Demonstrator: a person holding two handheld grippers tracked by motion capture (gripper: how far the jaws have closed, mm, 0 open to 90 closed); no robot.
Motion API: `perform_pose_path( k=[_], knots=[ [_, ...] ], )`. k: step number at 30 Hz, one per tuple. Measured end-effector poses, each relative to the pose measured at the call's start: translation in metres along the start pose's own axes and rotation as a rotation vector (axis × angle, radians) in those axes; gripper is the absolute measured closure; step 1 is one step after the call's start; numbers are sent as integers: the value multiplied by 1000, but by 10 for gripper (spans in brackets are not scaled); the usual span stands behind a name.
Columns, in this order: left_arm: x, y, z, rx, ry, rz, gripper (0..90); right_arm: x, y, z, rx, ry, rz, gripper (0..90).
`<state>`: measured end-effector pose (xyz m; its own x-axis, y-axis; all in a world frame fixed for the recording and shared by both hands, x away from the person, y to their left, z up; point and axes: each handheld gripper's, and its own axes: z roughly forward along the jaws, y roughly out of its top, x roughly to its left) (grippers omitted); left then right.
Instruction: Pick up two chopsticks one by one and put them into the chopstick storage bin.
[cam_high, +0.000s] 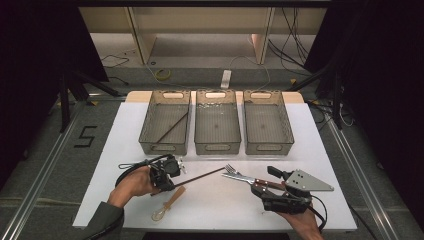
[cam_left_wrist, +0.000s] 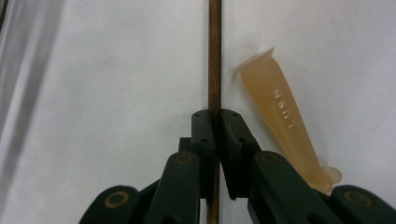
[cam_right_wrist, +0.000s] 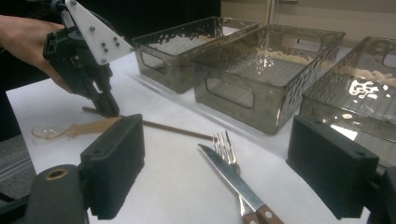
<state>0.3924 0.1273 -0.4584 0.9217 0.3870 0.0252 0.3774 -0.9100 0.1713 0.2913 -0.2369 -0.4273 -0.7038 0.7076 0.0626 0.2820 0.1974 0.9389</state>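
My left gripper (cam_high: 163, 188) is shut on a dark brown chopstick (cam_high: 200, 176) that lies on the white table; in the left gripper view its pads (cam_left_wrist: 203, 133) pinch the chopstick (cam_left_wrist: 215, 56) from both sides. A translucent amber spoon (cam_high: 170, 202) lies just beside it, with its handle (cam_left_wrist: 280, 112) to the right of the jaws. My right gripper (cam_high: 268, 183) stands open at the front right. A fork (cam_right_wrist: 224, 142) and a wood-handled knife (cam_right_wrist: 233, 179) lie on the table ahead of it, between its wide jaws.
Three grey see-through trays stand in a row at the back: the left tray (cam_high: 164, 147) holds another dark chopstick (cam_high: 172, 127), the middle tray (cam_high: 218, 148) and the right tray (cam_high: 270, 147) look bare. A person's hands hold both grippers from the front edge.
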Motion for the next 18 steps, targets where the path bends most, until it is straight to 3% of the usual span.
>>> perform_pose_path(
  k=[10,16,18],
  knots=[
    [4,-3,-10,-41,2,-13,840,0,0,0,0,0,2,194],
    [5,-4,-20,-89,10,-42,840,0,0,0,-2,-1,1,194],
    [7,-4,-25,-110,-9,-52,840,0,0,0,-1,-1,2,194]
  ],
)
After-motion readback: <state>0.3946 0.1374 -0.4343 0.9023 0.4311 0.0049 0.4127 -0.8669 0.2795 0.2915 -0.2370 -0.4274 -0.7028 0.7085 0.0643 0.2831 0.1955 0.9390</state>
